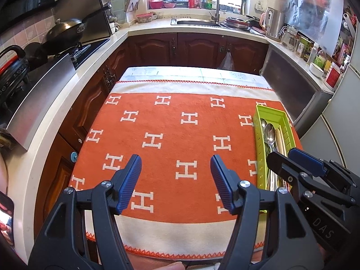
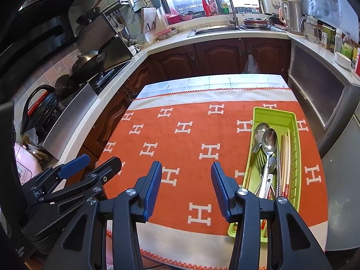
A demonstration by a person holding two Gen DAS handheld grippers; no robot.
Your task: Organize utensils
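All the utensils lie lengthwise in the green tray (image 2: 290, 121) at the right side of the worktop (image 2: 202, 83), which is draped in an orange blanket (image 2: 191, 139) patterned with white H shapes; the rest of the cloth carries nothing, so the sorting looks close to finished. Inside the tray the spoons (image 2: 268, 140) rest bowl-end away from the cameras with a fork (image 2: 261, 159) tucked beneath them, and the chopsticks (image 2: 286, 155) run along the slotted right wall, likely grouped by kind so each set can be lifted out alone. The right claw (image 2: 186, 186) hangs just left of the tray, its blue pads spread with nothing between them, a posture that fits a tool freshly let go rather than one about to be picked up. The left claw (image 1: 175, 180) hovers over the bare middle of the blanket, likewise spread and empty, kept clear of the tray. The near end of the tray and the utensil handles are covered by the right claw's frame in its own view, and in the left view the tray is cut by the other claw, so I cannot count the pieces; a dark handle among the spoons may be a knife.
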